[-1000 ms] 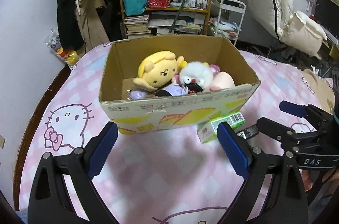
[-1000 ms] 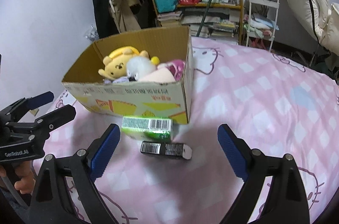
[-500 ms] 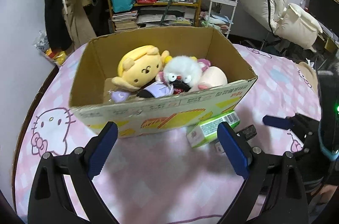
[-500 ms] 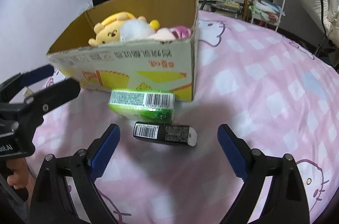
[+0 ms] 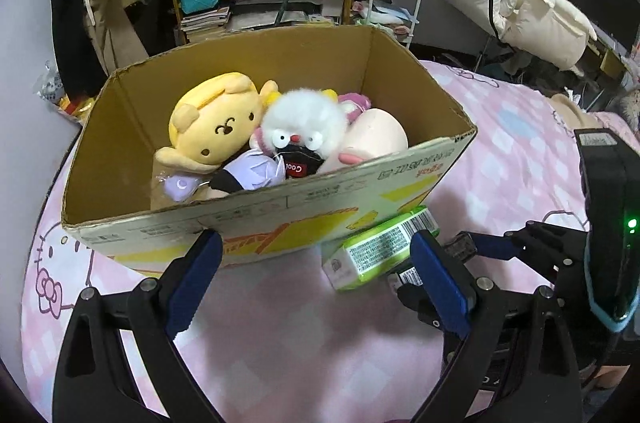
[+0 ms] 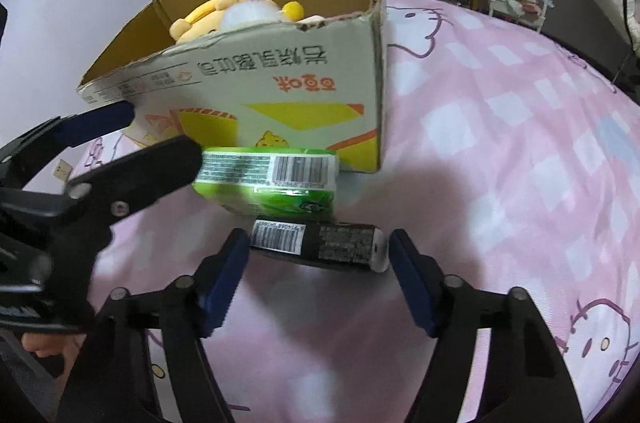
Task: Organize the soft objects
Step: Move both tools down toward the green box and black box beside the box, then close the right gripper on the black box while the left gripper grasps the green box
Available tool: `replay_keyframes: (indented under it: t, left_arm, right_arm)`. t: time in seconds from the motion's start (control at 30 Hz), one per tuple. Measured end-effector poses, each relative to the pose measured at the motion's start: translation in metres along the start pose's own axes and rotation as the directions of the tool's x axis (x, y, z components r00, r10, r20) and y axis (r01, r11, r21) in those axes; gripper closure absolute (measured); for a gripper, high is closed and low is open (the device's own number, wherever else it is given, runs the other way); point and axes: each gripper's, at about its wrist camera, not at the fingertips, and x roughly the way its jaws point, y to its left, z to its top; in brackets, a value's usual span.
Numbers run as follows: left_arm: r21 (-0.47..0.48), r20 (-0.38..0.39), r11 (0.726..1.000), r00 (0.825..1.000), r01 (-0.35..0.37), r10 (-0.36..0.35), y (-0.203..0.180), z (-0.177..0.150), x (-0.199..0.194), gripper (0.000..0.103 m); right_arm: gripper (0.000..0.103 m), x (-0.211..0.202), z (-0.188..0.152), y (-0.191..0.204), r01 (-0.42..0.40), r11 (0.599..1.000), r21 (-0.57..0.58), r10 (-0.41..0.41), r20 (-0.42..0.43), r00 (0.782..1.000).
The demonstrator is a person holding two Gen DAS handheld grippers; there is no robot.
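On the pink checked bedspread (image 6: 500, 151) | my right gripper (image 6: 318, 279) spread astride the black barcoded tube (image 6: 320, 247) | risk: nudging the green wrapped pack (image 6: 268, 183) touching the cardboard box (image 6: 280, 91) | left gripper (image 5: 316, 279) spread, empty.

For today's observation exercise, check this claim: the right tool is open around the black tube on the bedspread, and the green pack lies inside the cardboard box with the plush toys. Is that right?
Not quite. The green pack lies outside the cardboard box, on the bedspread against its front wall, as the right wrist view shows. The rest holds: the right tool is open around the black tube, and the plush toys are in the box.
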Motion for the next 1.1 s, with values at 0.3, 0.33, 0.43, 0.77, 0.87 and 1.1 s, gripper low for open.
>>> replay_keyframes:
  t: [0.3, 0.33, 0.43, 0.77, 0.87, 1.1]
  left_arm:
    - [0.018, -0.034, 1.000, 0.999, 0.021, -0.021, -0.008, -0.001, 0.008, 0.009]
    - [0.015, -0.036, 1.000, 0.999, 0.021, -0.020, -0.009, -0.001, 0.009, 0.009]
    - [0.006, -0.045, 1.000, 0.999, 0.014, -0.014, -0.014, 0.000, 0.009, 0.009]
    - [-0.058, -0.103, 0.998, 0.995, -0.022, 0.016, -0.034, 0.008, 0.025, 0.009]
    - [-0.018, -0.092, 1.000, 0.996, -0.004, 0.002, -0.042, 0.005, 0.030, 0.009]
    - [-0.050, -0.121, 0.999, 0.993, -0.013, 0.007, -0.041, 0.006, 0.044, 0.009]
  right_arm:
    - [0.030, -0.009, -0.004, -0.007, 0.030, 0.999, 0.011, -0.030, -0.004, 1.000]
    - [0.030, -0.011, -0.004, -0.008, 0.040, 0.999, 0.014, -0.040, -0.006, 0.999]
    - [0.030, -0.017, -0.006, -0.009, 0.064, 0.998, 0.026, -0.063, -0.009, 0.998]
    - [0.030, -0.023, -0.012, -0.012, 0.087, 0.996, 0.035, -0.086, -0.014, 0.996]
    - [0.030, -0.023, -0.014, -0.014, 0.078, 0.996, 0.045, -0.078, -0.014, 0.997]
    - [0.030, -0.020, -0.012, -0.017, 0.065, 0.996, 0.063, -0.063, -0.020, 0.998]
